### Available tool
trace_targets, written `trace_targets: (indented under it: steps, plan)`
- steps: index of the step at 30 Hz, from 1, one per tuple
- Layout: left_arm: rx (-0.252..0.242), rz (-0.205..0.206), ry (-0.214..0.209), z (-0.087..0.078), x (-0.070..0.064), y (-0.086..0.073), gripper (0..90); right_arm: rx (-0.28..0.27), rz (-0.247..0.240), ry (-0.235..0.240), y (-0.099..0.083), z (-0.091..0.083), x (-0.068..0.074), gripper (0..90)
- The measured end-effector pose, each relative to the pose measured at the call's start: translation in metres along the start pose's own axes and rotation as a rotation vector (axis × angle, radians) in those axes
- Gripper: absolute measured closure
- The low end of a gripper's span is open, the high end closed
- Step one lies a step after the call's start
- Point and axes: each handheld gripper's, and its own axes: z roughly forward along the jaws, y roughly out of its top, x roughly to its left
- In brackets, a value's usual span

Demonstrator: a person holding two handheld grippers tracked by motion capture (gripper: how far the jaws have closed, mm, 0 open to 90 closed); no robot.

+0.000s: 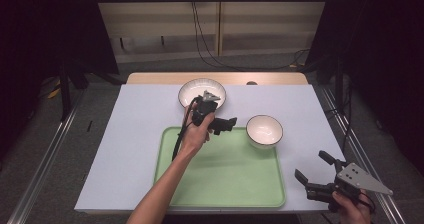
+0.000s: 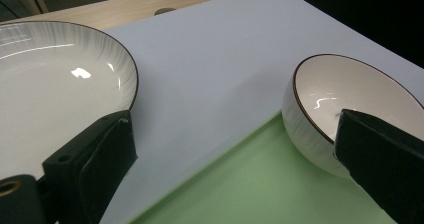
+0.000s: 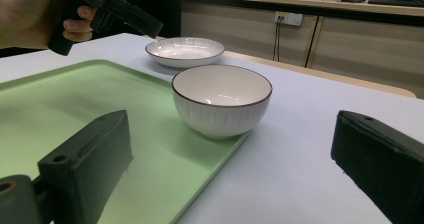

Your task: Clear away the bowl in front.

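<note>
Bowl sits upright, mouth up, on tray corner; both tongs gape wide, empty.

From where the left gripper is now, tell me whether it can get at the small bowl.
Probably yes: the left gripper hangs open beside the bowl, which sits on the green tray's corner with nothing between them.

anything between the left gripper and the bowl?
No. In the left gripper view, the open left gripper faces the bowl across bare white table cover and a corner of the green tray. The high view agrees.
</note>
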Motion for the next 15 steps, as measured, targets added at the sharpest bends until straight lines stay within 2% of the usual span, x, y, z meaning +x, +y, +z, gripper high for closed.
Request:
trace_targets:
  steps: [2, 6, 9, 13, 15]
  plan:
    - [-0.003, -0.009, 0.036, -0.006, 0.000, -0.004, 2.3, 0.000, -0.002, 0.003, 0.000, 0.000, 0.000, 2.6]
    - [-0.001, -0.001, 0.056, -0.019, 0.000, -0.010, 2.8, 0.003, 0.002, -0.001, 0.000, 0.000, 0.000, 2.6]
    - [-0.014, -0.012, 0.047, -0.031, 0.002, -0.015, 2.7, 0.001, -0.002, 0.003, 0.000, 0.000, 0.000, 2.6]
    - [-0.011, -0.001, 0.078, -0.044, -0.001, -0.026, 3.0, 0.003, 0.000, 0.000, 0.000, 0.000, 0.001, 2.6]
    - [-0.029, 0.003, 0.090, -0.052, -0.003, -0.033, 2.2, 0.002, -0.002, -0.001, 0.000, 0.000, 0.001, 2.6]
